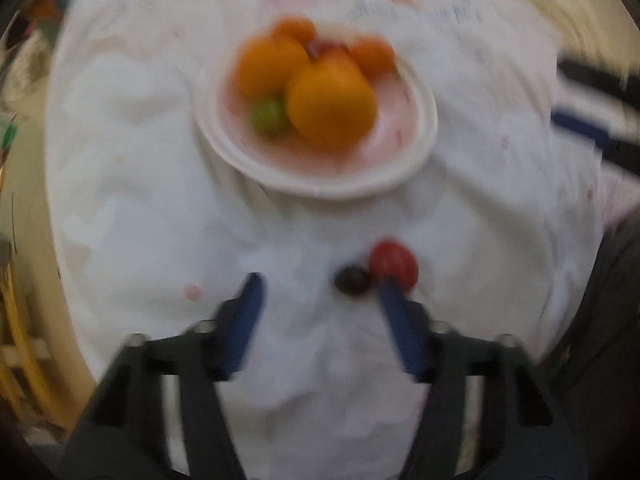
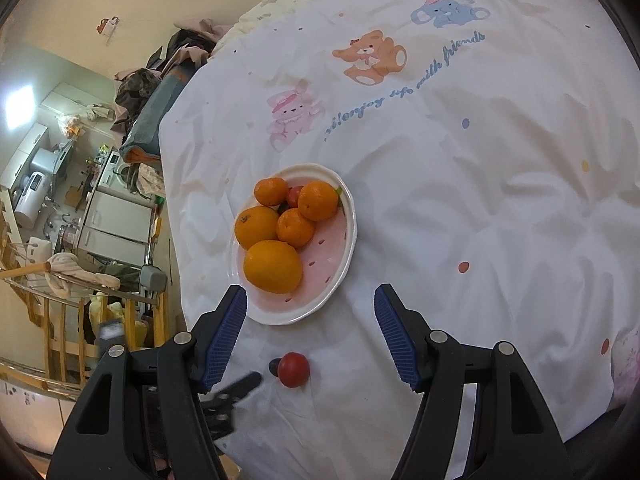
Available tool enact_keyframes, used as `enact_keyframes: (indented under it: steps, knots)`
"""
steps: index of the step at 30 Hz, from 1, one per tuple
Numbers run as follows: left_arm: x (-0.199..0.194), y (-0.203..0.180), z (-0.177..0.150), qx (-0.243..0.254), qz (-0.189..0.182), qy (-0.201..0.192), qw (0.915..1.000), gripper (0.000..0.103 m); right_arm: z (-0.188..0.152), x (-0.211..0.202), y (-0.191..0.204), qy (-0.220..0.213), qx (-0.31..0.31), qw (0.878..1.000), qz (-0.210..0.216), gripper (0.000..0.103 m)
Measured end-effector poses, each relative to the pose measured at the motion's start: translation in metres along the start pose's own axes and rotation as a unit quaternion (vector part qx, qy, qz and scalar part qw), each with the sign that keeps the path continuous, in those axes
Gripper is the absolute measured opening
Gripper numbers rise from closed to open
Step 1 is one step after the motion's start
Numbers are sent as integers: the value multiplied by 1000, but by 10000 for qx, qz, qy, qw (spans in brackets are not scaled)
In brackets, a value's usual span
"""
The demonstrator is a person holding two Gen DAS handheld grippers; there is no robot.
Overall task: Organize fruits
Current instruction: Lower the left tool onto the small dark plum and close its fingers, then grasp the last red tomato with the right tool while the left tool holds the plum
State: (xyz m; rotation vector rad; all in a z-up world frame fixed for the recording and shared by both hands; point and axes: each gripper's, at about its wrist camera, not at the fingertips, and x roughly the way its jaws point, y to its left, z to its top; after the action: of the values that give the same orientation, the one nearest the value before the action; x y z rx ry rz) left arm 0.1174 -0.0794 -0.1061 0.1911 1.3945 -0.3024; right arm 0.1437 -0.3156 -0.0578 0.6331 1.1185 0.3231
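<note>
A white and pink plate (image 2: 340,256) on the white sheet holds several oranges (image 2: 273,266), a small red fruit (image 2: 295,195) and, in the blurred left wrist view, a green fruit (image 1: 267,117). The plate also shows there (image 1: 416,152). A red fruit (image 2: 294,369) and a small dark fruit (image 2: 274,366) lie side by side on the sheet in front of the plate. My left gripper (image 1: 318,282) is open; the dark fruit (image 1: 352,280) lies just inside its right finger and the red fruit (image 1: 394,264) sits at that fingertip. My right gripper (image 2: 310,294) is open and empty above the plate's near edge.
The sheet (image 2: 480,200) has cartoon bears and blue lettering. Its left edge drops off to a room with clothes (image 2: 160,76), cabinets and a wooden rail (image 2: 60,320). My left gripper's finger (image 2: 240,386) shows just left of the dark fruit in the right wrist view.
</note>
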Motion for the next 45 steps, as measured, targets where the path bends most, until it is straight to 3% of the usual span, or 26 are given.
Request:
enact_keyframes:
  steps: [5,7,10,12,17,24,28,33,38,45]
  knots:
    - [19,-24,-1,807,314,298,9958,48,-1,2,0,46,-8,10000,2,69]
    - [23,-33,4,1144,480,235,9920,47,-1,2,1,65,-26,10000,-14,69]
    - [28,-43,10,1571,480,284,9860,34,-2,3,-1,90,-31,9999,-53,69]
    - [31,-43,12,1624,382,344,9854,21,-2,3,-2,93,-6,9999,-66,69]
    - [21,-41,10,1486,187,259,9884,20,0,2,-6,76,62,9999,-72,69]
    - [-18,-16,9,500,-47,-129,9987,20,1,6,-5,110,45,9999,-77,69]
    - [-40,1,7,11,11,-401,9992,20,-2,8,-1,143,-47,9998,-97,69]
    - [-57,31,0,-877,42,-744,9934,20,-11,22,12,342,-349,9985,-239,69]
    - [-59,63,-10,-1588,275,-934,9825,20,-34,58,37,821,-946,9909,-496,69]
    - [-52,76,-10,-1839,377,-984,9773,20,-70,113,69,1416,-1961,9655,-961,69]
